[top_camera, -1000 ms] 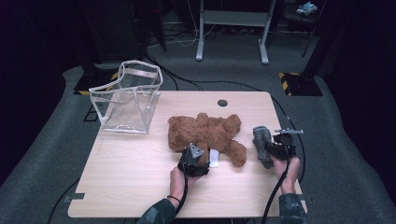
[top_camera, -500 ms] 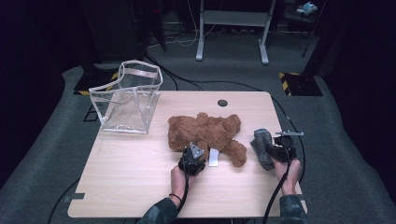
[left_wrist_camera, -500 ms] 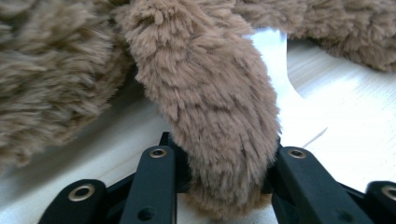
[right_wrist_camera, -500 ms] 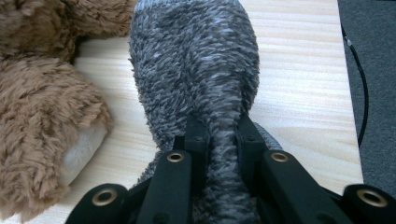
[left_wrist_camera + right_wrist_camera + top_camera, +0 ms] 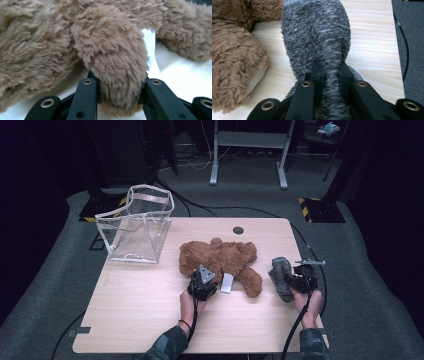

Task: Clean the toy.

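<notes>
Jaws of the left gripper (image 5: 117, 87) had just been closing and were clamped on the brown teddy bear (image 5: 110, 55); the grey plush (image 5: 317, 37) was pinched by the right gripper (image 5: 329, 72).

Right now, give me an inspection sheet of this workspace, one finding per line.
Surface: light wooden table, round dark grommet near its far edge.
Job's things: brown plush teddy bear lying mid-table; grey fuzzy soft toy at the right.
Clutter: clear plastic bag with white trim, standing open at the far left corner.
Grippers: left gripper has just closed on a bear limb; right gripper pinches the grey toy.
Cables: black cables trail off the near edge.
Surroundings: grey carpet, white metal stand.
</notes>
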Available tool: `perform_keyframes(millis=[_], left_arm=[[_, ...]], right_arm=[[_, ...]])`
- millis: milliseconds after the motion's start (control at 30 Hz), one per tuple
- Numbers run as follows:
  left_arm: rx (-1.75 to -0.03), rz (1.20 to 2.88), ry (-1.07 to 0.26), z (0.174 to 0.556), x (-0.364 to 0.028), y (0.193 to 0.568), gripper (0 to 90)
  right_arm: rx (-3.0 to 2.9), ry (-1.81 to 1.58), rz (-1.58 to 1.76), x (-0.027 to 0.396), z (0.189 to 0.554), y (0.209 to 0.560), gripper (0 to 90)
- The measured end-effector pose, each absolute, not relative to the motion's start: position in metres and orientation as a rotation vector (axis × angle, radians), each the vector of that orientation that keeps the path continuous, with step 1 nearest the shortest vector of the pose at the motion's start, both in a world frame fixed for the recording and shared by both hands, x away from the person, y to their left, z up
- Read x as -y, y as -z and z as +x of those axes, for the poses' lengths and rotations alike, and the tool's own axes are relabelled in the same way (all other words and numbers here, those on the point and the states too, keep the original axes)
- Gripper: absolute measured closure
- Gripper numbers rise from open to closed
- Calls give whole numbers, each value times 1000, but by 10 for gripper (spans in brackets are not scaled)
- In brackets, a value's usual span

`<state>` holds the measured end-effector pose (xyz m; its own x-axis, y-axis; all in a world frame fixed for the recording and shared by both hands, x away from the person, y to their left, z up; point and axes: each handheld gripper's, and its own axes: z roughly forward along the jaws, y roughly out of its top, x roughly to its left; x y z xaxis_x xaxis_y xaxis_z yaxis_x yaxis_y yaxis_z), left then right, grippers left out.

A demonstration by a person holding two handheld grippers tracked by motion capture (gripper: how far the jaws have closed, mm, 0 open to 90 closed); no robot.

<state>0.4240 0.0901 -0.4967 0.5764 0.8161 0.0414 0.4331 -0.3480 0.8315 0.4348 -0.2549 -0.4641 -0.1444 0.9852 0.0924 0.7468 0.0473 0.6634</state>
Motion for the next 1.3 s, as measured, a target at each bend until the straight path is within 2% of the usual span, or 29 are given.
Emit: perform_keyframes(millis=[233,700,1033,1300], left_arm=[[-988,1975,-637,437,-91,482,727],[-926,1915,-626,461,-95,448,734],[-845,1858,-631,459,-93,421,742],[-759,1784,-623,443,-92,396,747]], right_arm=[[-1944,-837,1733,254,436,464,793],[-1939,-825,1742,254,435,461,791],[-1956,-811,1725,250,438,459,791],[-1945,-812,1739,250,438,456,791]])
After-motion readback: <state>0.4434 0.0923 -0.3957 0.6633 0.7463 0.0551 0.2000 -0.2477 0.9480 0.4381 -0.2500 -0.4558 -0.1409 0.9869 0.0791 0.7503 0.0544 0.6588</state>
